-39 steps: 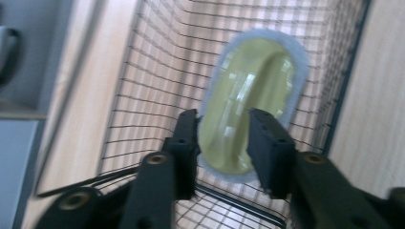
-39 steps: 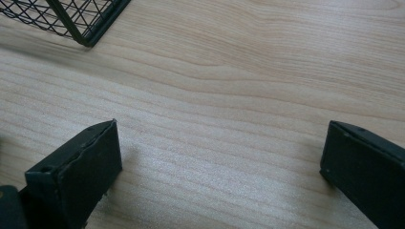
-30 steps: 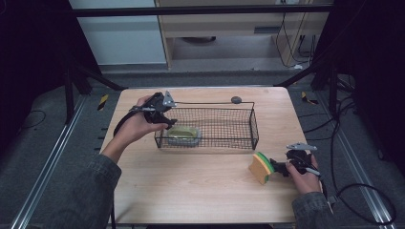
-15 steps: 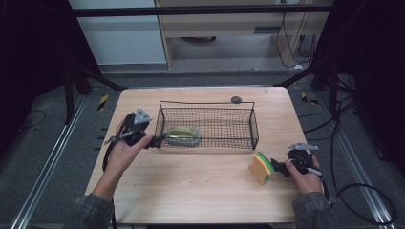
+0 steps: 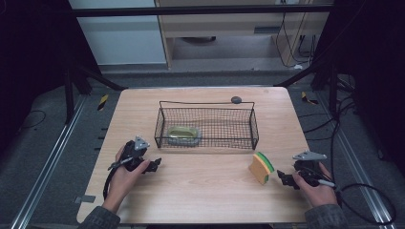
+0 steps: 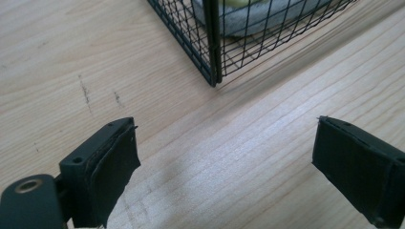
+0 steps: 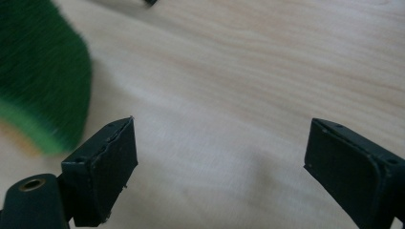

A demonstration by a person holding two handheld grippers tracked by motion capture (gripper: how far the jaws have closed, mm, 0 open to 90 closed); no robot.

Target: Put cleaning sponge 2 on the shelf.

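The left claw (image 5: 154,165) sits at the lower left of the high view, low over the bench (image 5: 205,191), its jaws spread with nothing between them after a slight closing. The left gripper view shows bare pale wood grain between its two black padded jaws, and at the top of the frame the near corner of the wire basket (image 6: 212,52), a fine black mesh on a thicker corner rod, with a pale grey-green bar of soap (image 6: 258,14) behind the mesh. In the high view that soap (image 5: 182,135) lies in the left end of the rectangular basket (image 5: 253,129), which stands mid-bench.

The right claw (image 5: 282,178) is at the lower right of the high view, jaws also spread and empty, having just been closing a little. Just to its left a sponge (image 5: 261,168) stands on edge, apart from the jaws: orange body, yellow-green band, dark green scouring face. The right gripper view shows that fuzzy green face (image 7: 40,76) blurred at the upper left, clear of the left jaw.

A small dark round knob (image 5: 236,99) lies behind the basket.
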